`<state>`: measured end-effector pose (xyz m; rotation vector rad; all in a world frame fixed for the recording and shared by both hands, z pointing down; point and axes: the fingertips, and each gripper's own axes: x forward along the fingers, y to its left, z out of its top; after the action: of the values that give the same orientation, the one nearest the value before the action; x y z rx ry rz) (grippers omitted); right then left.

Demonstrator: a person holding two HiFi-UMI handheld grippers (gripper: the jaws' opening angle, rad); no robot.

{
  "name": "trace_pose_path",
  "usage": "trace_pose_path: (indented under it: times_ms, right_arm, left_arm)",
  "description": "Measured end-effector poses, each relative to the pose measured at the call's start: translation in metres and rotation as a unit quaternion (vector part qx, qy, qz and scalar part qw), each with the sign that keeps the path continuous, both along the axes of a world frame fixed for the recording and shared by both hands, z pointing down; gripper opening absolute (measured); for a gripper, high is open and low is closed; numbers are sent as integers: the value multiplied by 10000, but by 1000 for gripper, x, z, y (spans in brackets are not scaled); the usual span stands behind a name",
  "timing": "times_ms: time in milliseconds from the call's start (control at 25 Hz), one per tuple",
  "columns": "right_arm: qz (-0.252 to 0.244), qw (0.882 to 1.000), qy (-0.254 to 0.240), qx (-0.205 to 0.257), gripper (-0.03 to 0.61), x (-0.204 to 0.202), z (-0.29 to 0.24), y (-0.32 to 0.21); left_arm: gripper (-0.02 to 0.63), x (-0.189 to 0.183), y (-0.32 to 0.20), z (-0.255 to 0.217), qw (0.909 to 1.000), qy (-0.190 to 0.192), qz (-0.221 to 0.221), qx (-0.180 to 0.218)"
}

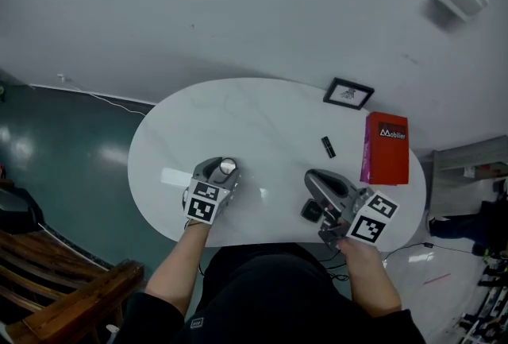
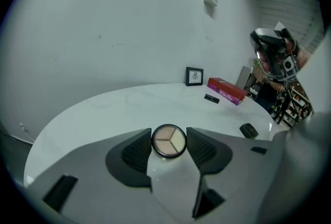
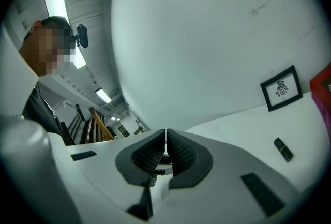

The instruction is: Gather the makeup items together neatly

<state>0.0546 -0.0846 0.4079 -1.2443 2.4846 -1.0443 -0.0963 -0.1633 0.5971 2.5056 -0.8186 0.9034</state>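
3-shade rnd compact (image 2: pixel 168 140), blk rim — beige tones

I see a white oval counter (image 1: pixel 238 108) against a pale wall (image 1: pixel 238 1), teal floor (image 1: pixel 63 148) on its left, and a wooden bench (image 1: pixel 55 287).

The only legible print is the white word "Mobilier" on the top face of the red box (image 1: pixel 386 148), which lies beyond the right gripper (image 1: pixel 311 175) and off to its right. Pink lettering along the box's side, in the left gripper view, is too small to read.
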Motion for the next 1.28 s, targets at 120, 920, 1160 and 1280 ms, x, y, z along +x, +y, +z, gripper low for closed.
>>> trace_pose_path:
  times_ms: [120,920,1160,1280]
  right_arm:
    - [92,9999,-45,-47,37,9,5,2]
    - [485,9978,-100,-437,37,34,37,19]
    - [654,9964,-12,-542,37,45,43,34]
    - [670,9962,33,-553,37,44,41,40]
  left_arm:
    - [218,15,-9,-9,9999,31,67,86]
    - [219,72,-18,34,9967,-168,718,326]
    - [219,79,-12,45,9948,-159,903,444]
    - [219,81,-14,48,9953,-176,847,437]
